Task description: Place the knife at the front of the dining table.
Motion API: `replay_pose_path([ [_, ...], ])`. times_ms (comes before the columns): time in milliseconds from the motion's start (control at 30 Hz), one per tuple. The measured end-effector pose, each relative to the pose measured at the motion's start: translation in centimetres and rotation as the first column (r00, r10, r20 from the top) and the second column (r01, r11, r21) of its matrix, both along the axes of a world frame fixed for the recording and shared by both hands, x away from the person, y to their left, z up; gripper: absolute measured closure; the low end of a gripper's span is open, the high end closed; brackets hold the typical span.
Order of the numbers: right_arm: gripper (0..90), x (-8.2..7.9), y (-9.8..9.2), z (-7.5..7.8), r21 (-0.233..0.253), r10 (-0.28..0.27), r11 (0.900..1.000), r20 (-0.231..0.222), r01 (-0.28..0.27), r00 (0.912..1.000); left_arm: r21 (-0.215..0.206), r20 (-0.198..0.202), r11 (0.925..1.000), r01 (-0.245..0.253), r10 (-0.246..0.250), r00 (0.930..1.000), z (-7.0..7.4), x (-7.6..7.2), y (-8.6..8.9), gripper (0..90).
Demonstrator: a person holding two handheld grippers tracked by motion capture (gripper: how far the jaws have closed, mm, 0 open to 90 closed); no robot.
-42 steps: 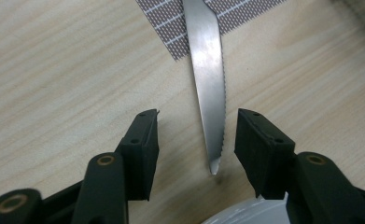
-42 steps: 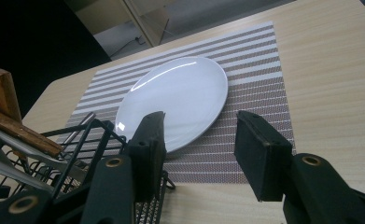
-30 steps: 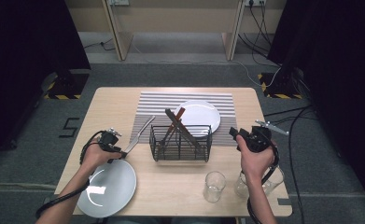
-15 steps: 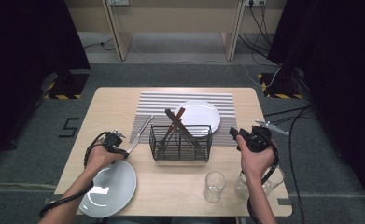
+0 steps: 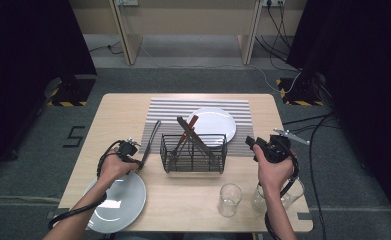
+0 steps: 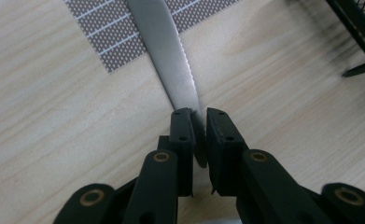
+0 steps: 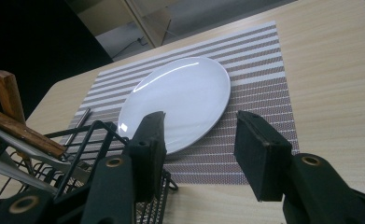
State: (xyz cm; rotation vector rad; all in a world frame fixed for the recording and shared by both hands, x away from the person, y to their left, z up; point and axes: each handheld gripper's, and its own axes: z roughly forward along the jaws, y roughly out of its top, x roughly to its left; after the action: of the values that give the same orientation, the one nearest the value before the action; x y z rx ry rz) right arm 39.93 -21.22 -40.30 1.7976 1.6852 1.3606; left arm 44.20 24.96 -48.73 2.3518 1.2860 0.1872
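Left gripper: jaws pinching tip of serrated silver table knife. Knife's long axis runs straight ahead from jaws, handle end lying over striped grey placemat (black wire basket just beside). Right gripper spread, empty, farther off.

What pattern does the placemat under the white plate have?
The placemat has grey and white stripes; the right gripper view shows it best.
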Motion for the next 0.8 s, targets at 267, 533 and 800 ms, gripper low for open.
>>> replay_pose_path([
  [267, 52.9, 0.0, -0.1, 0.1, 0.004, -0.002, 1.000, 0.003, 0.002, 1.0000, 0.011, 0.006, 0.9999, 0.004, -0.004, 1.0000, 0.0, 0.8, -0.8, 79.7],
  [533, 52.9, 0.0, -0.2, 0.1, 0.005, -0.005, 1.000, 0.005, 0.005, 1.0000, 0.035, 0.015, 0.9991, 0.024, -0.025, 0.9996, 0.1, 2.0, -1.8, 78.6],
  [800, 52.9, -0.1, -0.2, 0.2, 0.009, -0.004, 1.000, 0.007, 0.004, 1.0000, 0.084, 0.024, 0.9948, 0.058, -0.061, 0.9979, 0.2, 3.0, -2.4, 78.4],
])
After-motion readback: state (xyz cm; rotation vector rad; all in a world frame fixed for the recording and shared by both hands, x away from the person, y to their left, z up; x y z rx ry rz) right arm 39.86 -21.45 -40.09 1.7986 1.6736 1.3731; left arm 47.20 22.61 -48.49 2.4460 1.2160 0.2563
